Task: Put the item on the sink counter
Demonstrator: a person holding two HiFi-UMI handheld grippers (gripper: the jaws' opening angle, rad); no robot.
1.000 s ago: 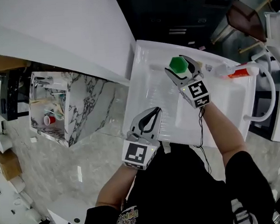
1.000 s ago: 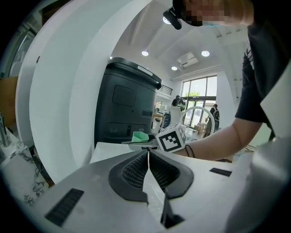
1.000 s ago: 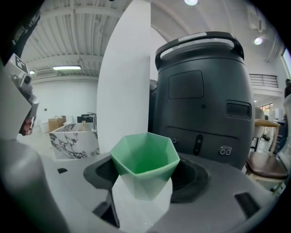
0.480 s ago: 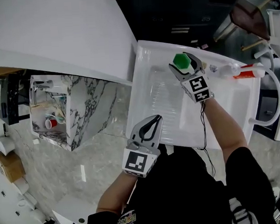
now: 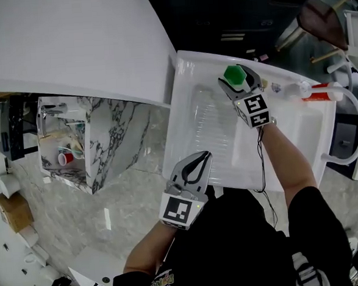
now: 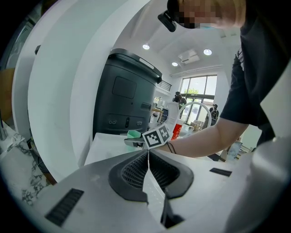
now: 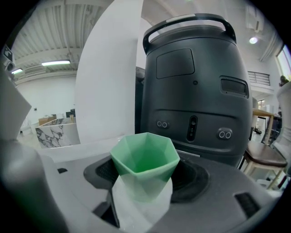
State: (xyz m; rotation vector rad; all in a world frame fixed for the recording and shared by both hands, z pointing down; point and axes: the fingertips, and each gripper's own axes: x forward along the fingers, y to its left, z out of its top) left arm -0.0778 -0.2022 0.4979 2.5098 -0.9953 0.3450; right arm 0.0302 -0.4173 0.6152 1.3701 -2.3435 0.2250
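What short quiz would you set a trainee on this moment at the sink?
1. True or false: the left hand-held gripper has its jaws together with nothing between them.
2. What stands between the jaws of the right hand-held gripper? A) a sponge B) a green cup C) a spoon
3. Fill in: in the head view, the red-and-white tube lies to the ___ of the green cup.
Key: 1 true; 2 B; 3 right.
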